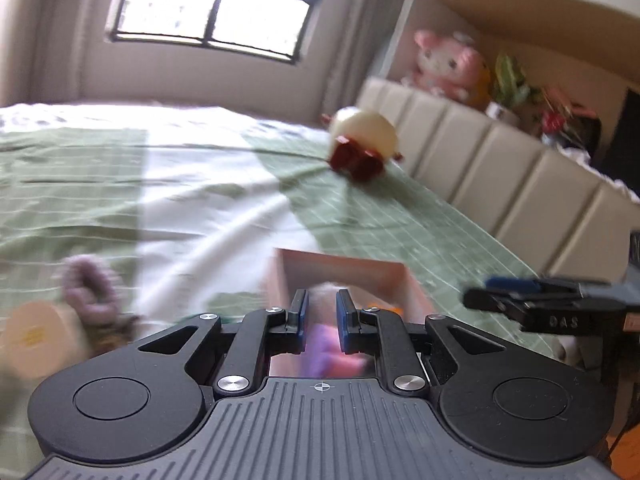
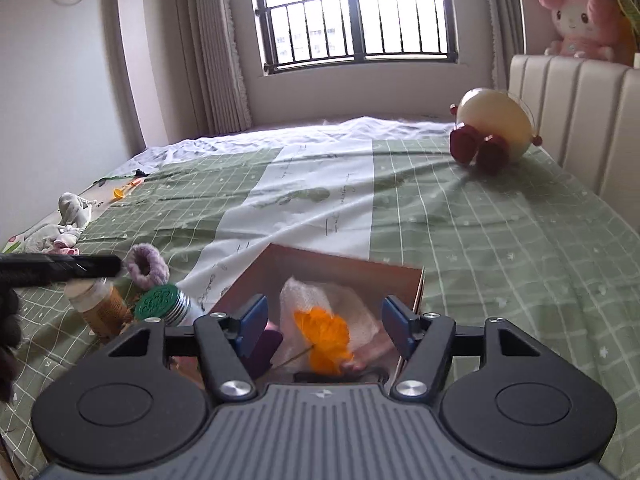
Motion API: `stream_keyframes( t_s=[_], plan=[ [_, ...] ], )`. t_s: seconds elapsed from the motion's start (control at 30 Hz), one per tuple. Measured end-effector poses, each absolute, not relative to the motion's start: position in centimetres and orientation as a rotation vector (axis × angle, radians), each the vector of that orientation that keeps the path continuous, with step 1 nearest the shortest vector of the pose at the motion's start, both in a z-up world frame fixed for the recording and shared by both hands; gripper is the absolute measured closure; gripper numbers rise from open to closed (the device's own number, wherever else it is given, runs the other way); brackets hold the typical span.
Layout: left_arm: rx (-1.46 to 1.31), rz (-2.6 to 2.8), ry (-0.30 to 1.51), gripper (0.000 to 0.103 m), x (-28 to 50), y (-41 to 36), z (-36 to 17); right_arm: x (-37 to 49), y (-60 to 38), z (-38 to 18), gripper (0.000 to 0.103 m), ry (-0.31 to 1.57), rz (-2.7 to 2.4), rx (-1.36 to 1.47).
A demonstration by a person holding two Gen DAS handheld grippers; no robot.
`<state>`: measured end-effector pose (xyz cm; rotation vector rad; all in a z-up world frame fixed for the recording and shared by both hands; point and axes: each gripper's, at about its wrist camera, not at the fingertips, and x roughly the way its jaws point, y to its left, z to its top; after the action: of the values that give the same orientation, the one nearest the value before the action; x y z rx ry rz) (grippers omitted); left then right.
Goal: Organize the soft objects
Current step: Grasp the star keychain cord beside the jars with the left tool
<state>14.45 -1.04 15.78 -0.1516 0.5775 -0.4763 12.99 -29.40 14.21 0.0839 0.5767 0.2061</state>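
on the green bed (image 2: 500, 240) sits one open box (image 2: 416, 284) holding one orange flower (image 2: 324, 336) and one white wrap (image 2: 304, 300). right gripper (image 2: 324, 322) hovers over it, jaws wide, empty. left gripper (image 1: 322, 314) nearly closed, holding nothing. one purple scrunchie (image 2: 146, 266), two jars (image 2: 100, 308) lie left.

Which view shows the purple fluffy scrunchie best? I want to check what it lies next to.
The right wrist view: there the purple scrunchie is sharp, lying on the green bedspread beside a green-lidded jar and left of the box. The left wrist view shows it only as a motion-blurred loop at the left.
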Motion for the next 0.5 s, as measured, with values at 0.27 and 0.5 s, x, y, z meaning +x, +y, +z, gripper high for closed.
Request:
stream_keyframes(
  t_s=[0.27, 0.5],
  plan=[
    [-0.211, -0.212, 0.566, 0.087, 11.5, 10.4, 14.2, 10.1, -22.0, 10.0, 0.039, 0.610, 0.291, 0.005],
    [-0.239, -0.214, 0.723, 0.087, 11.4, 11.5, 8.8, 8.0, -15.9, 6.0, 0.039, 0.660, 0.364, -0.053]
  ],
)
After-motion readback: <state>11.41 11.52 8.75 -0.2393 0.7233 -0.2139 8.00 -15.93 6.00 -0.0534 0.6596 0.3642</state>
